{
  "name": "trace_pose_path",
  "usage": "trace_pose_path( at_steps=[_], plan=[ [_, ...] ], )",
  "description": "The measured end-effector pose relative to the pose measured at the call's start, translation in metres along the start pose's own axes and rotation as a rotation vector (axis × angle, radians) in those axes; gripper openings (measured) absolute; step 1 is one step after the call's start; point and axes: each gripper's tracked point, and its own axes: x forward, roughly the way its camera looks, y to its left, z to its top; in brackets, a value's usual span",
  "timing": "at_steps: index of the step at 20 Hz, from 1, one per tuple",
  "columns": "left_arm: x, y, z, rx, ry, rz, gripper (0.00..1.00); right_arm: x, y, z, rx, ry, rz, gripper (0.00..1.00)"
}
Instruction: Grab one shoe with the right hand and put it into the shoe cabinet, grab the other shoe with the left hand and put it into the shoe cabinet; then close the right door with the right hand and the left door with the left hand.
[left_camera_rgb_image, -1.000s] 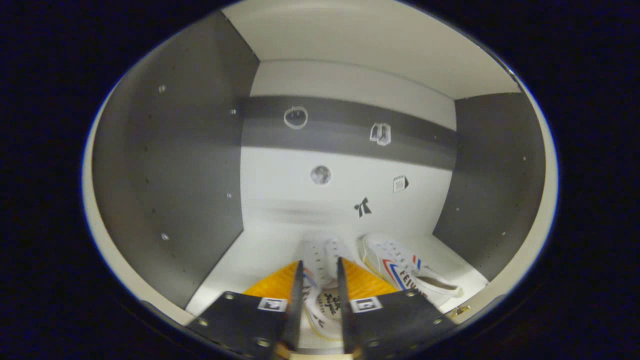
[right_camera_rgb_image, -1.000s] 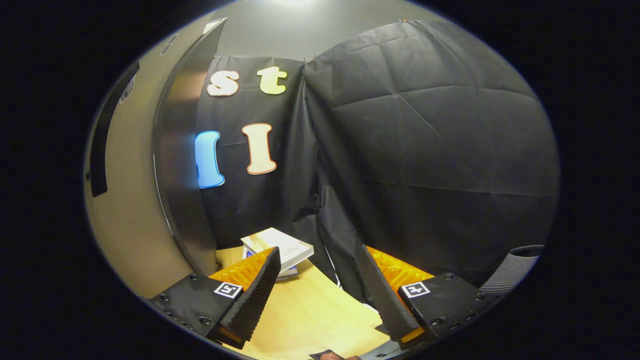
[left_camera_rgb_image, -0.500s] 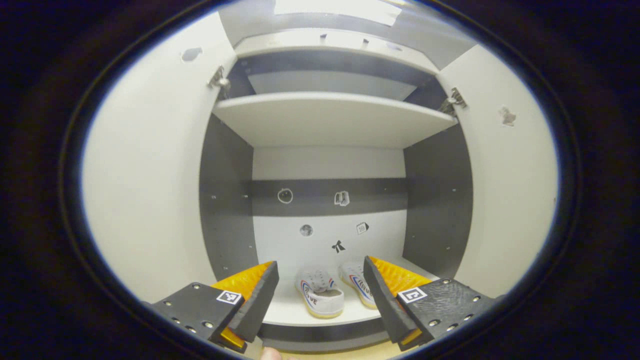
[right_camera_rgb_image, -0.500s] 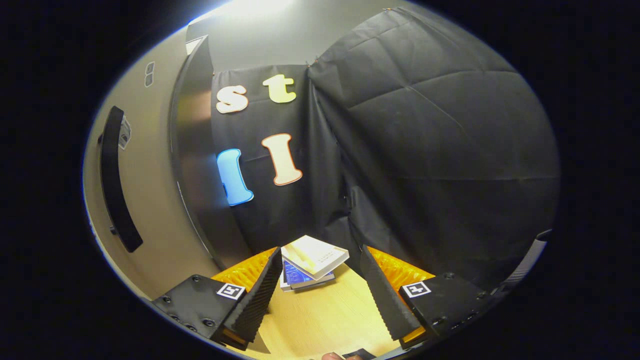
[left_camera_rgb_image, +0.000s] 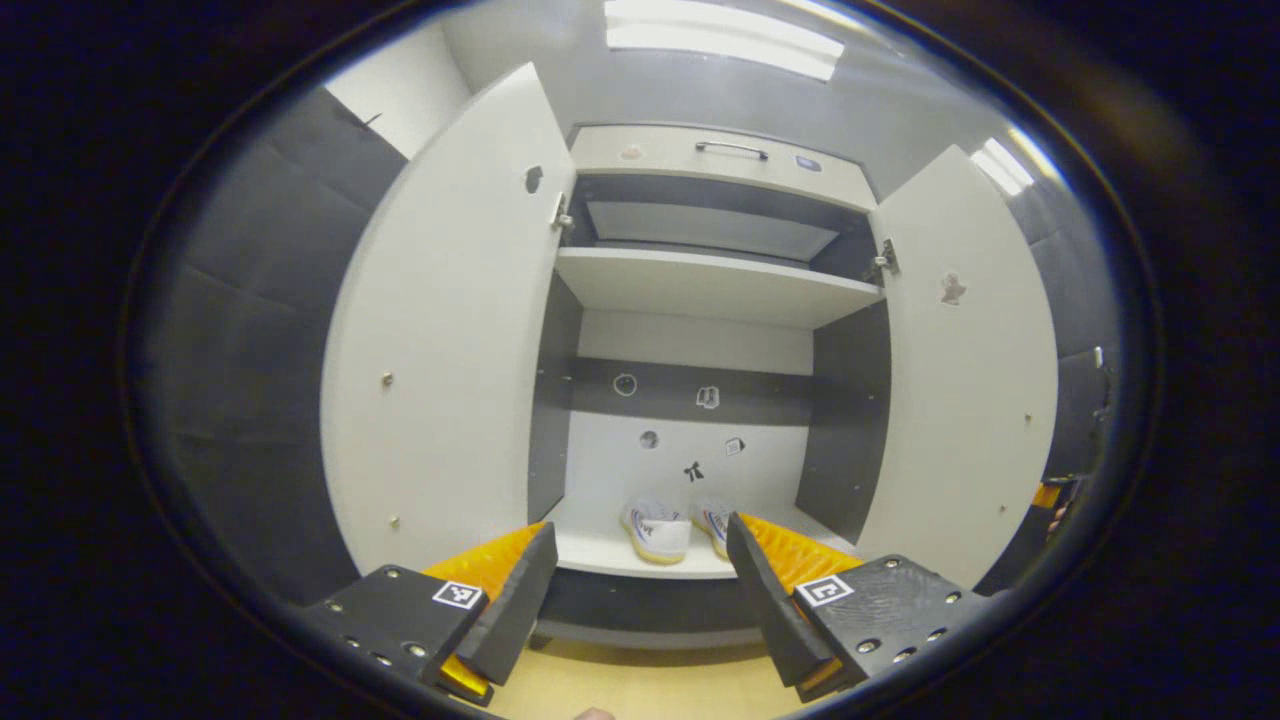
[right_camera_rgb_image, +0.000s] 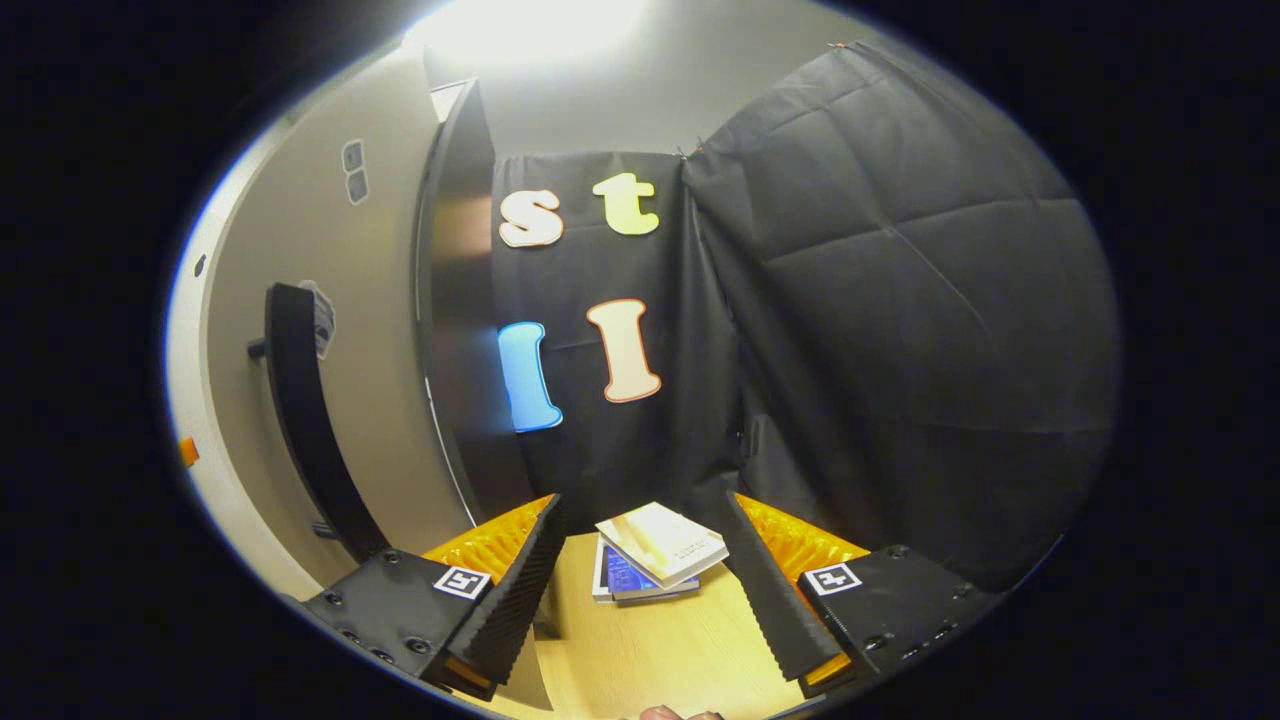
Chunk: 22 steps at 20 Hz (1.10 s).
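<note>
In the left gripper view, the left gripper (left_camera_rgb_image: 640, 600) hangs in front of the shoe cabinet (left_camera_rgb_image: 700, 290) with its jaws spread wide and nothing between them; it is released and stands well clear of the shelves. Both cabinet doors stand swung outward: the left door (left_camera_rgb_image: 450, 330) fills the left side of the opening and the right door (left_camera_rgb_image: 965, 370) the right side, each showing its pale inner face. On the bottom shelf (left_camera_rgb_image: 640, 555), toward the far wall, the two shoes sit side by side with their heels toward the camera: the left shoe (left_camera_rgb_image: 658, 528) is in plain sight between the fingers, and the right shoe (left_camera_rgb_image: 716, 524) is just beside it, partly hidden by the gripper's right finger. A higher shelf (left_camera_rgb_image: 710, 285) spans the cabinet above them, and a drawer front with a handle (left_camera_rgb_image: 732, 148) caps the top. Small stickers dot the back panel (too small to make out). The right gripper view has the right gripper (right_camera_rgb_image: 645, 590) likewise released, jaws apart and gripping nothing, held over a light wooden floor (right_camera_rgb_image: 660, 650). A short stack of books (right_camera_rgb_image: 655, 560) lies on that floor ahead, between the fingers and apart from them. To its left rises a door's outer face with a dark bar handle (right_camera_rgb_image: 305, 430).
</note>
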Motion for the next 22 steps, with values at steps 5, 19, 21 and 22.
trace_pose_path(
  at_steps=[5, 19, 21, 22],
  plan=[
    [-0.048, 0.042, -0.046, 0.045, 0.08, 0.059, 0.97, -0.007, 0.023, 0.023, 0.038, -0.016, 0.053, 0.98],
    [-0.076, 0.049, -0.07, 0.061, 0.138, -0.014, 0.98, -0.029, 0.071, 0.061, 0.029, -0.058, 0.074, 0.97],
    [-0.08, 0.053, -0.072, 0.046, 0.141, -0.011, 0.98, -0.032, 0.08, 0.061, -0.001, -0.054, 0.078, 0.97],
    [-0.082, 0.057, -0.072, 0.041, 0.138, -0.008, 0.97, -0.034, 0.085, 0.06, -0.007, -0.053, 0.081, 0.97]
  ],
)
